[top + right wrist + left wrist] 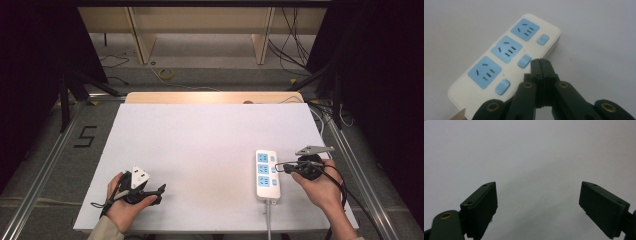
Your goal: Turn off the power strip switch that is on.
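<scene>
**A:** While the right gripper hangs just over the power strip, its jaws are pressed flat together with nothing between them, tips right beside the middle switch. That looks like a poke rather than a grab.

**B:** Agreed. In the high view the strip lies near the front right of the white table, its cord running off the near edge, and the right gripper comes at it from the right side. Whether the tips touch the casing cannot be told from here.

**A:** And the left gripper?

**B:** Its jaws are spread wide over bare table, holding nothing. From above, the left gripper rests at the front left, well apart from the strip.

**A:** So the step in hand seems to be lining the closed tips up on a rocker switch. A faint red dot shows by the far switch; the state of the others is too small to read.

**B:** The next move probably calls for a small shift onto the blue rocker and a short, straight press down. The strip is light and unclamped, so a slanted push could slide it; the idle left gripper could steady it.
</scene>
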`<state>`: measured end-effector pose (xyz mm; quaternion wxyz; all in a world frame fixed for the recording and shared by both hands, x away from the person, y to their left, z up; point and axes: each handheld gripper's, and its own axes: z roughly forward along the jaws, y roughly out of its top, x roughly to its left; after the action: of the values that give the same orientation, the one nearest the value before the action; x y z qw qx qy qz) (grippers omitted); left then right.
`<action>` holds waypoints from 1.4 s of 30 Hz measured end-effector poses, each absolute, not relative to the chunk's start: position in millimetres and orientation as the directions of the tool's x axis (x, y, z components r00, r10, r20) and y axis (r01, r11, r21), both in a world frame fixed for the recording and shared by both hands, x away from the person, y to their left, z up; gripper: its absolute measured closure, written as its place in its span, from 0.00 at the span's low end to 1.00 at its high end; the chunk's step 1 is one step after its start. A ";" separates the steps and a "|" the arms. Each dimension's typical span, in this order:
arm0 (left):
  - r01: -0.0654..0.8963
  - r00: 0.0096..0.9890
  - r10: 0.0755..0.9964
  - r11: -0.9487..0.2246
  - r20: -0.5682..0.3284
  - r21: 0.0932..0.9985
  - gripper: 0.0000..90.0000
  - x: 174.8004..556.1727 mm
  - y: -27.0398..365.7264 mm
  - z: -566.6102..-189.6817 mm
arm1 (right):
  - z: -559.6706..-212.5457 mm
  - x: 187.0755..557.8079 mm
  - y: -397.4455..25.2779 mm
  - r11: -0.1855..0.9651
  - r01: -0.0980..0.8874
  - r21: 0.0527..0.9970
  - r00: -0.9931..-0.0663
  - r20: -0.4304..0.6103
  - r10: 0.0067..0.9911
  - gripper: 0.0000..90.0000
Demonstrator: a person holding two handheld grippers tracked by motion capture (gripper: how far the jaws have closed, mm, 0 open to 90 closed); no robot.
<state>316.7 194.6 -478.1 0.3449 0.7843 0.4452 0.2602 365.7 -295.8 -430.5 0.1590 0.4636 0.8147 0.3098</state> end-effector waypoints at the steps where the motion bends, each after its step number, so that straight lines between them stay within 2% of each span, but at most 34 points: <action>1: 0.519 0.468 0.878 -0.367 0.102 0.772 0.16 316.7 194.7 -478.0 | -430.2 366.1 -295.6 0.375 0.659 0.652 -0.518 0.031 0.855 1.00; 42: 0.518 0.471 0.875 -0.374 0.108 0.769 0.17 316.5 191.2 -479.9 | -426.7 386.0 -285.3 0.400 0.675 0.620 -0.518 0.013 0.855 1.00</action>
<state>316.5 191.2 -479.9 0.3418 0.7867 0.4429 0.2610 386.0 -285.3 -426.7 0.1558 0.4655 0.8220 0.2886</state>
